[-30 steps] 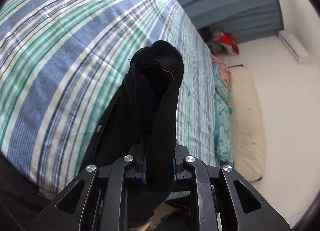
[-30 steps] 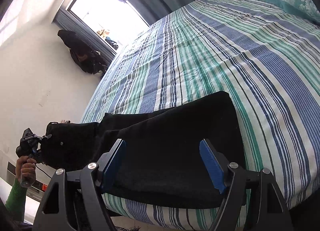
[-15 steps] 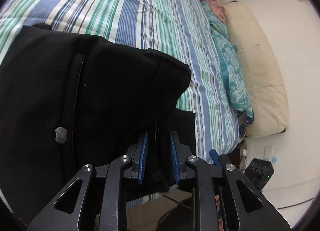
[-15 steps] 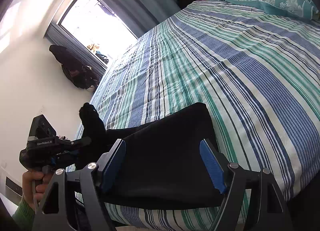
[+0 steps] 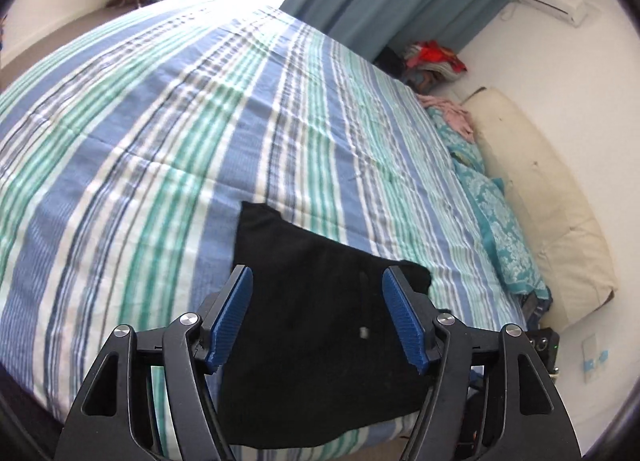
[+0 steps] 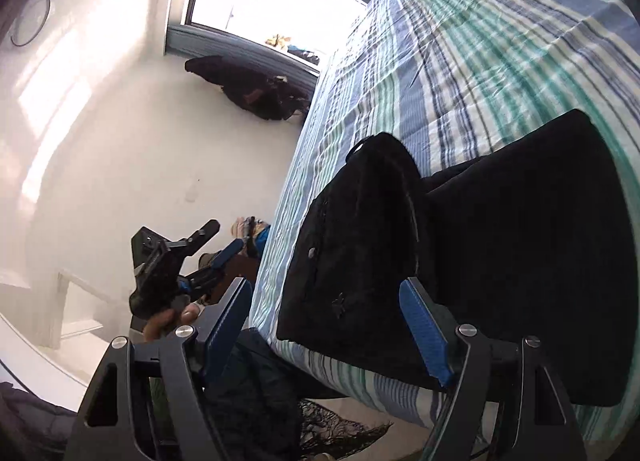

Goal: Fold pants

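The black pants [image 5: 320, 325] lie folded in layers on the striped bedspread [image 5: 160, 149] near the bed's front edge. My left gripper [image 5: 316, 317] is open and empty, just above the folded pants. In the right wrist view the pants [image 6: 500, 253] form a thick folded stack with the waist part laid over the top. My right gripper [image 6: 332, 337] is open and empty at the stack's near edge. The left gripper also shows there [image 6: 216, 245], open, off the bed's side.
Teal patterned pillows [image 5: 500, 229] and a cream headboard cushion [image 5: 552, 213] lie at the right end of the bed. A clothes pile [image 5: 432, 61] sits by the blue curtain. Dark clothing [image 6: 256, 89] lies under the window. More dark fabric [image 6: 260, 401] lies on the floor below.
My left gripper let go of the pants' end, which now lies folded over the stack, and opened and drew back. My right gripper stayed open and swung left.
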`<state>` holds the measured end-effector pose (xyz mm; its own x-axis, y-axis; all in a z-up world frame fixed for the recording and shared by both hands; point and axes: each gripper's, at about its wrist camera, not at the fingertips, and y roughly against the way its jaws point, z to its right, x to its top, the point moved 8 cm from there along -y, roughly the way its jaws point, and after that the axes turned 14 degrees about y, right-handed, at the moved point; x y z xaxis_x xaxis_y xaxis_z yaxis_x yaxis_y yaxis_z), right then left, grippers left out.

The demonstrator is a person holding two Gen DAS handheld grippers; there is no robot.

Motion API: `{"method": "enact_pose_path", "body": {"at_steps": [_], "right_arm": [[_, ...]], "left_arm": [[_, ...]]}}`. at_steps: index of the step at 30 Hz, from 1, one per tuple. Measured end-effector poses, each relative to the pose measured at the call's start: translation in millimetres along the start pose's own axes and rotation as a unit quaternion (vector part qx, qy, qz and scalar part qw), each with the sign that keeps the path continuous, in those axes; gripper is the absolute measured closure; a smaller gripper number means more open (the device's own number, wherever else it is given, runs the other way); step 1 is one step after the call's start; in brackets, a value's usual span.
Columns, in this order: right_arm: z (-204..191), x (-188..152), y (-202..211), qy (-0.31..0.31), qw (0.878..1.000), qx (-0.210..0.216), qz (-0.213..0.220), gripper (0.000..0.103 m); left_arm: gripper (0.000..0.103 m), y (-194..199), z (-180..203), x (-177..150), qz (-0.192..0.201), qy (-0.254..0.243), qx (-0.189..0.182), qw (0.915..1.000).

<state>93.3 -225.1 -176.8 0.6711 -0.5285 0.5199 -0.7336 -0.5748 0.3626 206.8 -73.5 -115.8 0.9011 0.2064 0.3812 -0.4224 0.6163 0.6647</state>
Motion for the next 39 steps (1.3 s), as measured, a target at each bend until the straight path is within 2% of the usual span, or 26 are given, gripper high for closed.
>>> {"method": "enact_pose_path", "body": {"at_steps": [4, 6, 8, 10, 12, 17, 20, 21, 25, 29, 32, 36, 39], "right_arm": [[7, 10, -41, 0.048, 0.994, -0.015, -0.1, 0.03], [9, 5, -59, 0.064, 0.986, -0.015, -0.154, 0.034], [12, 1, -70, 0.079, 0.978, -0.031, -0.192, 0.035], [20, 2, -73, 0.096, 0.97, -0.072, -0.211, 0.036], [23, 2, -75, 0.093, 0.969, -0.071, -0.216, 0.036], [10, -16, -79, 0.07, 0.967, 0.001, -0.247, 0.038], [24, -16, -82, 0.042, 0.971, -0.012, -0.235, 0.049], [28, -16, -83, 0.037, 0.972, -0.025, -0.229, 0.063], [20, -15, -88, 0.045, 0.976, -0.054, -0.205, 0.082], [-19, 23, -60, 0.068, 0.987, -0.045, -0.14, 0.086], [-49, 52, -31, 0.098, 0.989, -0.041, -0.106, 0.087], [-64, 65, 6, 0.122, 0.987, -0.05, -0.091, 0.088], [-48, 59, 32, 0.12, 0.985, -0.075, -0.095, 0.088]], "left_arm": [[0.034, -5, -74, -12, 0.017, 0.077, 0.037, 0.9962], [0.034, -7, -100, -21, 0.02, 0.098, 0.055, 0.9934], [0.034, -6, -114, -23, 0.015, 0.116, 0.072, 0.9905], [0.034, -2, -113, -15, 0.024, 0.125, 0.058, 0.9902], [0.034, 1, -109, -12, 0.035, 0.113, 0.058, 0.9913], [0.034, -17, -103, -23, 0.011, 0.077, 0.082, 0.9935], [0.034, -22, -98, -28, 0.006, 0.055, 0.093, 0.9942], [0.034, -23, -97, -29, 0.005, 0.048, 0.097, 0.9941], [0.034, -26, -102, -32, 0.003, 0.035, 0.122, 0.9919], [0.034, -18, -110, -29, 0.008, 0.057, 0.117, 0.9914], [0.034, -14, -109, -26, 0.013, 0.064, 0.109, 0.9919], [0.034, -11, -99, -30, 0.011, 0.048, 0.101, 0.9936], [0.034, -12, -86, -34, 0.007, 0.026, 0.096, 0.995]]}}
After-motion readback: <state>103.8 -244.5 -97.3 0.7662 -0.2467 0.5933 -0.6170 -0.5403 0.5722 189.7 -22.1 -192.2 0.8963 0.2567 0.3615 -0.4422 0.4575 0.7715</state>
